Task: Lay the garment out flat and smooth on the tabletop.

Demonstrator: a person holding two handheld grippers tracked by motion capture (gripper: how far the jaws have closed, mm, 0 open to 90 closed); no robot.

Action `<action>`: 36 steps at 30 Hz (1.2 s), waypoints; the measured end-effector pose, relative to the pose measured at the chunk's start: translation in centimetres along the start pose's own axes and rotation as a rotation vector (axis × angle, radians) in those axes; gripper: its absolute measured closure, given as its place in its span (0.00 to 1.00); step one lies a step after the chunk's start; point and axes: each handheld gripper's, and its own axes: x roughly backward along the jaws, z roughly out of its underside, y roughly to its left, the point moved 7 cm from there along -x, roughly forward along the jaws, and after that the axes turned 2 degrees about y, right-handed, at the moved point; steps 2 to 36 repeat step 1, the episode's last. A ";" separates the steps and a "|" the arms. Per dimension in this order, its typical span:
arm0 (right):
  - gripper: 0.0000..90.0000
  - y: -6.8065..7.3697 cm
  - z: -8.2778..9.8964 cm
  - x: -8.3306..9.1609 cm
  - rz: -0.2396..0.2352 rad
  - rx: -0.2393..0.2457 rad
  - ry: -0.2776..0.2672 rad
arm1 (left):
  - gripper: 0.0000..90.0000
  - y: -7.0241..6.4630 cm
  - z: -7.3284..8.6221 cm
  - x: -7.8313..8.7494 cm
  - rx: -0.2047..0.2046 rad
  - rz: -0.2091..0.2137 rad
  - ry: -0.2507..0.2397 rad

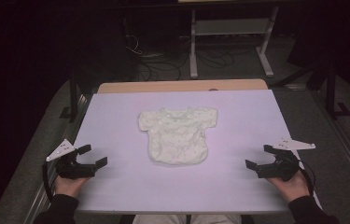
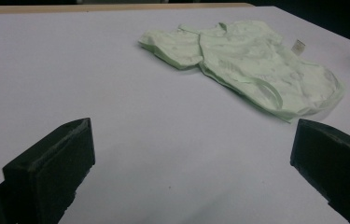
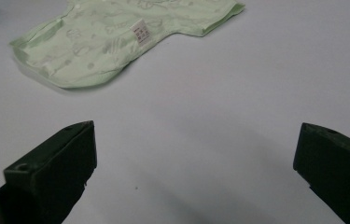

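We hold both sets of jaws spread wide with nothing between them. In the left gripper view, the left gripper [image 2: 191, 163] has its two black jaws far apart over bare tabletop, and the right gripper view shows the right gripper [image 3: 193, 163] in the same way, gaping above the plain surface.

From above, we see the left gripper [image 1: 92, 156] near the table's front left corner and the right gripper [image 1: 259, 158] near the front right, each well apart from the other and from the cloth between them. Our left hand [image 1: 70, 184] and right hand [image 1: 291, 184] grip them from behind, dark sleeves coming in from the bottom edge.

Out ahead of the jaws lies the small pale green shirt [image 1: 178, 135], spread flat near the middle of the white table [image 1: 116, 186], short sleeves out to both sides. In the left gripper view the shirt [image 2: 247, 65] sits ahead and to the right; in the right gripper view the shirt [image 3: 116, 42] lies ahead and to the left, with a small white label [image 3: 140, 32] showing on it.

Beyond the table's far edge we see a tangle of cables [image 1: 163, 63] on the dark floor.
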 end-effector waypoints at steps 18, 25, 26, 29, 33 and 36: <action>0.00 0.0 0.0 0.1 -0.001 -0.002 -0.005 | 0.00 0.0 0.1 -0.1 -0.002 0.002 0.005; 0.00 0.0 0.0 0.1 -0.001 -0.002 -0.005 | 0.00 0.0 0.1 -0.1 -0.002 0.002 0.005; 0.00 0.0 0.0 0.1 -0.001 -0.002 -0.005 | 0.00 0.0 0.1 -0.1 -0.002 0.002 0.005; 0.00 0.0 0.0 0.1 -0.001 -0.002 -0.005 | 0.00 0.0 0.1 -0.1 -0.002 0.002 0.005; 0.00 0.0 0.0 0.1 -0.001 -0.002 -0.005 | 0.00 0.0 0.1 -0.1 -0.002 0.002 0.005; 0.00 0.0 0.0 0.1 -0.001 -0.002 -0.005 | 0.00 0.0 0.1 -0.1 -0.002 0.002 0.005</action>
